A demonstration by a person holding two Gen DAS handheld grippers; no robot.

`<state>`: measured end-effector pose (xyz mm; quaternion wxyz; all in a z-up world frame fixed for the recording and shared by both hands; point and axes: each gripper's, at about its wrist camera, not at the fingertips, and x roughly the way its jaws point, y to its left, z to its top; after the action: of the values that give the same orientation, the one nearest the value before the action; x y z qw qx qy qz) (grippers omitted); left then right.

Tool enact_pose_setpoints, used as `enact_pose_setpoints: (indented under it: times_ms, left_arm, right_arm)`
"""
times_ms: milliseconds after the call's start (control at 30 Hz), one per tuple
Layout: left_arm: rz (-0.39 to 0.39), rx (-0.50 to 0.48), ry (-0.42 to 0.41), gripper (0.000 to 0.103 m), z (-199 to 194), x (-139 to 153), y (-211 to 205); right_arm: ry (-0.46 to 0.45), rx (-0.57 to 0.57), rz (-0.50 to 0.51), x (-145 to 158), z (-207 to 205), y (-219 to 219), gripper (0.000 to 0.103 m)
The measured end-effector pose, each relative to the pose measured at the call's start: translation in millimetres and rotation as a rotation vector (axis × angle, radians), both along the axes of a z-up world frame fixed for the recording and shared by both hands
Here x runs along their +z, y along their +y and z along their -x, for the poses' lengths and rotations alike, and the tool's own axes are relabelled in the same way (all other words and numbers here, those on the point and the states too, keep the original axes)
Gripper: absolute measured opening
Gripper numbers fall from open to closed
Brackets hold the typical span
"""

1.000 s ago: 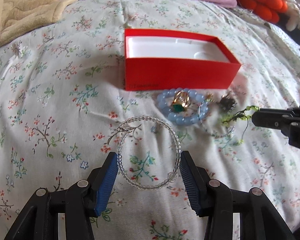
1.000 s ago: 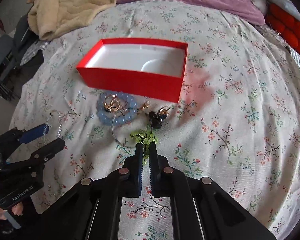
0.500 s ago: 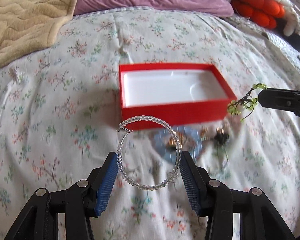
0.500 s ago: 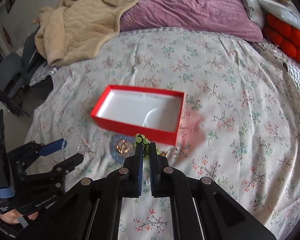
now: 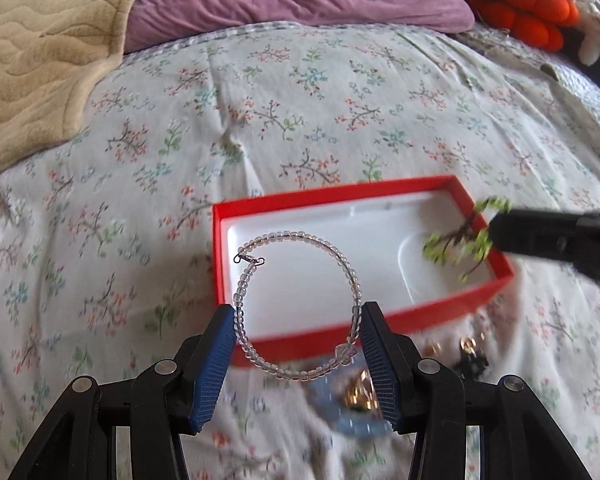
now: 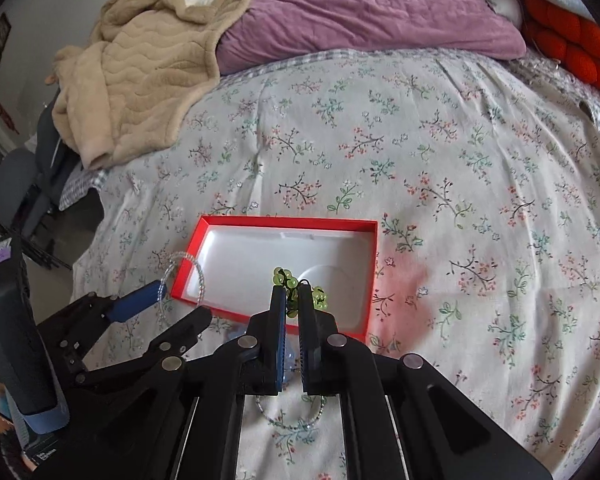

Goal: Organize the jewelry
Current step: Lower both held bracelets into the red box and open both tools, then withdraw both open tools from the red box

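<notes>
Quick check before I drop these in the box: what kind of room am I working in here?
Most likely a bedroom. The work surface is a bed with a floral bedspread, a purple pillow sits at its head, and a beige quilted blanket lies crumpled on one corner.

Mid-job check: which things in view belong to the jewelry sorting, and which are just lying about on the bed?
Belongs to the job:
- clear bead bracelet in the left tongs
- green bead piece in the right tongs
- red box
- blue bead bracelet and gold pieces on the floral bedspread

Just lying about:
- beige blanket
- purple pillow
- orange cushion
</notes>
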<state>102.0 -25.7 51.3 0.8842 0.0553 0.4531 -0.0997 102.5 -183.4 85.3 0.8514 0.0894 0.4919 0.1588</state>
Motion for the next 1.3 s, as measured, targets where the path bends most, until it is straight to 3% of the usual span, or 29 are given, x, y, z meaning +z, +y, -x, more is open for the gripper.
enact_pose_setpoints:
  times_ms: [233,567,633,700,767,967,1300]
  left_arm:
    - [0.011,0.016,0.024,0.054,-24,-23,-1]
    - [-0.009,-0.005,-0.004,0.061,-36,-24,-6]
    - [-0.01,-0.011,0.0,0.063,-35,-25,-8]
    - [-0.027,-0.014,0.006,0.064,-33,-24,-9]
    - [-0.043,-0.018,0.01,0.068,-29,-21,-11]
    - [-0.064,0.018,0.014,0.08,-11,-7,-9]
    - [-0.049,0.116,0.085,0.088,24,2,12]
  right_arm:
    - [0.062,0.004,-0.005,-24,-20,7,0.006]
    - [0.118,-0.047,0.002,-45,-36,-2,0.008]
    - [0.127,-0.048,-0.008,-44,-36,-4,0.013]
    - [0.123,-0.052,-0.009,-41,-35,-6,0.034]
    - [0.112,-0.053,-0.008,-36,-32,-7,0.045]
    - [0.088,-0.048,0.006,-22,-17,-13,0.051]
    - [0.07,-0.054,0.081,-8,16,-26,0.064]
